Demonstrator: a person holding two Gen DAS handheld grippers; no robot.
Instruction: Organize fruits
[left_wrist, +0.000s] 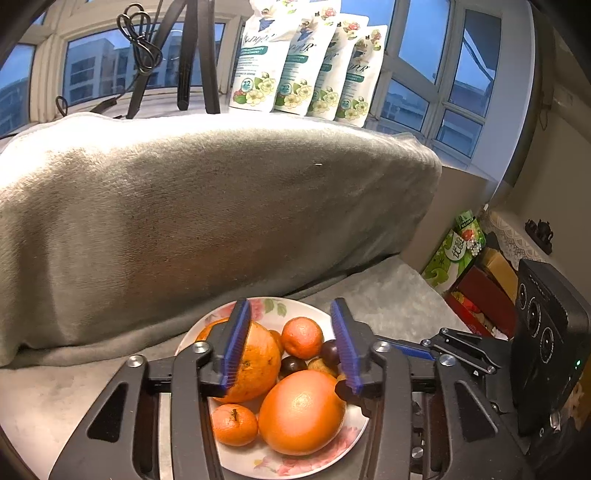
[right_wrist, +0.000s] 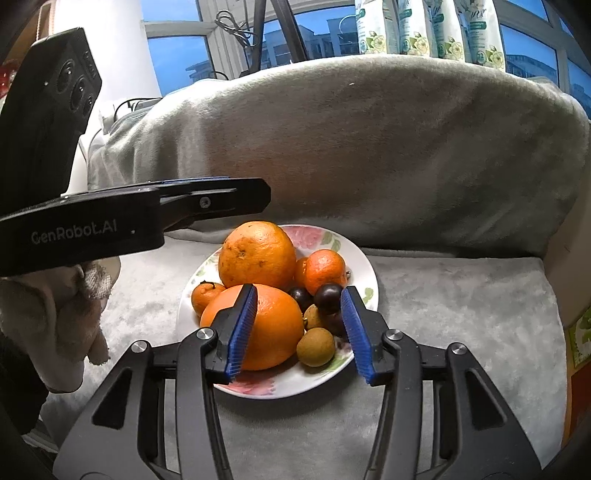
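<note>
A: Start close. How do the tongs stand?

B: Both are spread wide with nothing between the pads. The right gripper (right_wrist: 299, 328) hovers at the plate's 6 o'clock edge, its left pad in front of the smooth big orange (right_wrist: 266, 325), probably so it can come down on a fruit without nudging the heap. The left gripper (left_wrist: 291, 347) hangs over the same plate, and in the right wrist view it reaches in from 9 o'clock, held higher.

A: And the fruit?

B: All of it sits piled on the flowered plate (right_wrist: 284, 387), which rests on a grey plush surface (right_wrist: 461, 314). At 5 o'clock lies a brown longan (right_wrist: 316, 347); a small mandarin (right_wrist: 205, 295) lies at 9 o'clock. Toward the centre two dark plums (right_wrist: 327, 293) are wedged among the rounder fruit, which likely keeps them from rolling. Farther back, at 12 o'clock, the rough-skinned orange (right_wrist: 256, 254) and a second mandarin (right_wrist: 325, 269) lean together.

A: Beyond that?

B: A blanket-covered hump (right_wrist: 369, 140), then refill pouches (right_wrist: 424, 26) lined on the windowsill.
</note>
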